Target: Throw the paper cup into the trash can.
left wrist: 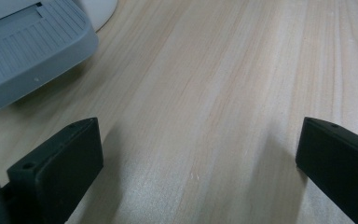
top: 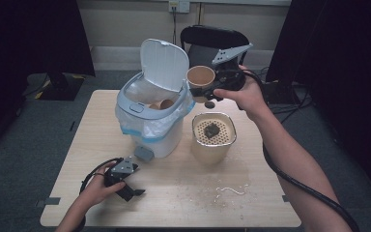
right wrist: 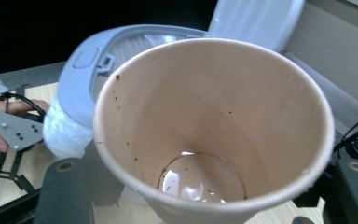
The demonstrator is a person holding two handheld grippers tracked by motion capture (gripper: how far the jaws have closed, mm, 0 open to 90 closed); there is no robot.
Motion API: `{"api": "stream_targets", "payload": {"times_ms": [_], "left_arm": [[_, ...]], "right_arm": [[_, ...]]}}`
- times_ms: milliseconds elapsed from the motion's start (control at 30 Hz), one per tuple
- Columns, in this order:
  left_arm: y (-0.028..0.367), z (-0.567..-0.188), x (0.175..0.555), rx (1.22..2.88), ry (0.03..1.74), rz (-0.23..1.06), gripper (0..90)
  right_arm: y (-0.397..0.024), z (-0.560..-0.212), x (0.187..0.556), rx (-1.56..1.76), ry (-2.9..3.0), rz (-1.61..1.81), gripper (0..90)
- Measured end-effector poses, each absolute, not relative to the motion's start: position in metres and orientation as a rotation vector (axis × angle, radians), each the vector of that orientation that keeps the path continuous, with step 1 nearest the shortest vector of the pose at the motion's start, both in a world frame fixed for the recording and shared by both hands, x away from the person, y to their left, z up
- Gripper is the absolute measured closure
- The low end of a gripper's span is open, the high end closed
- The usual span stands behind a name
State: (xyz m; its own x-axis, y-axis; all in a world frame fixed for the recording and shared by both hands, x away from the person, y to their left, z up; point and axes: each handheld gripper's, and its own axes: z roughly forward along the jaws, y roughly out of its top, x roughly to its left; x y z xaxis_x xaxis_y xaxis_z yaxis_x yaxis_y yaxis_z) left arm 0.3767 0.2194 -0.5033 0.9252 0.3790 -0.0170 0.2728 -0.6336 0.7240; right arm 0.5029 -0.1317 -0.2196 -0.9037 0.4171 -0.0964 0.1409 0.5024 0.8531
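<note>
As the high view stands, item one: my right gripper [top: 204, 92] is clamped on a paper cup [top: 200, 77], held in the air just beside the raised lid [top: 164, 63] of the white bin [top: 152, 130]. The bin's mouth is open, bag-lined, and brown cups [top: 162, 104] already lie inside. Item two: a beige strainer pot [top: 214, 133] stands on the table [top: 174, 193] below my right hand, dark dregs [top: 211, 129] on its perforated insert. My judgement: the draining is done and the drop into the bin is left. Item three: my left gripper [top: 131, 192] rests low on the table near the front left edge, jaws apart, holding nothing. White crumbs [top: 231, 190] lie front right. Room: open air between cup and bin mouth; the upright lid is the edge to mind, close on the cup's left.

Left gripper view: both jaws stand wide apart over bare wood grain. The bin's grey pedal [left wrist: 28, 51] sits at upper left, near but apart from my left-hand jaw. Free tabletop ahead.

Right gripper view: the cup [right wrist: 212, 130] stands between my jaws, gripped by its wall. Inside, a thin film of liquid on the bottom and dark specks on the wall. Behind it the bin rim [right wrist: 88, 70] and lid [right wrist: 256, 21], close; my left hand [right wrist: 0, 126] lies farther off, clear of the path.
</note>
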Motion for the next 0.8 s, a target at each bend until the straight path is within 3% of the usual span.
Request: {"api": "stream_targets", "payload": {"times_ms": [800], "left_arm": [[0.22, -0.503, 0.377, 2.301, 0.461, 0.169, 0.0]], "right_arm": [[-0.07, -0.215, 0.521, 0.406, 2.501, 1.37, 28.9]]}}
